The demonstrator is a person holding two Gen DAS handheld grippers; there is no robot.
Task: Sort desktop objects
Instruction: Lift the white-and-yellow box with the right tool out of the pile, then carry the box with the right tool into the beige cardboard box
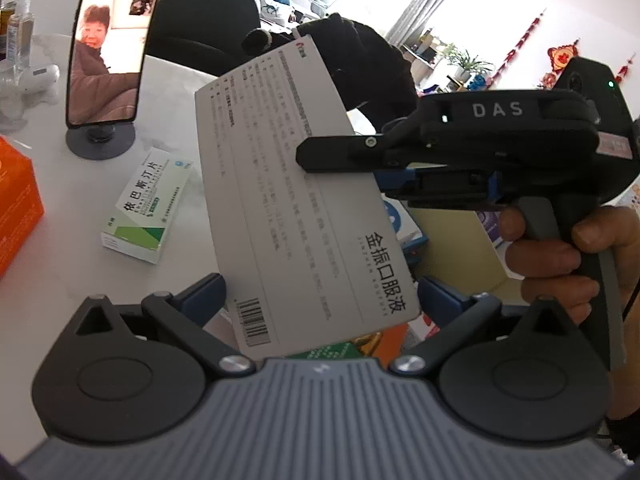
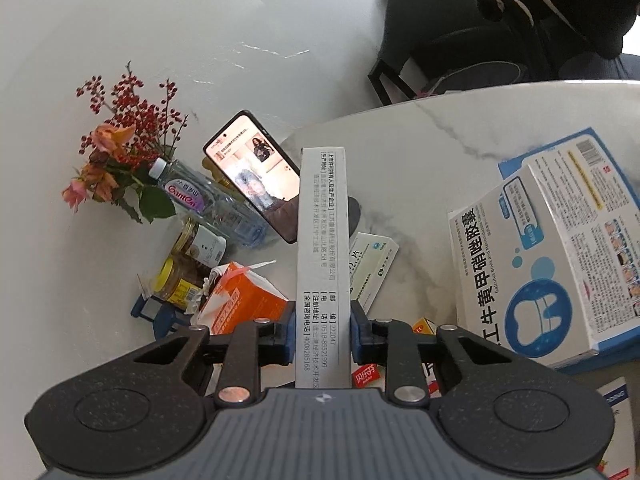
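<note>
A flat white medicine box (image 1: 288,184) with black print and a barcode hangs tilted above the marble table (image 1: 176,92). My right gripper (image 1: 320,160) comes in from the right, held by a hand (image 1: 560,252), and is shut across the box's thin sides. In the right wrist view the box's narrow side (image 2: 322,240) stands upright, clamped between the blue pads of the right gripper (image 2: 322,332). My left gripper (image 1: 320,288) stands wide open. The box's lower end lies skewed between its fingers, near both pads.
A small green-and-white box (image 1: 146,208) lies on the table beside an orange box (image 1: 16,200). A phone on a stand (image 1: 116,40) is behind them. A large blue-and-white box (image 2: 552,264) sits at the right. Bottles (image 2: 204,200), jars and flowers (image 2: 120,148) crowd the left.
</note>
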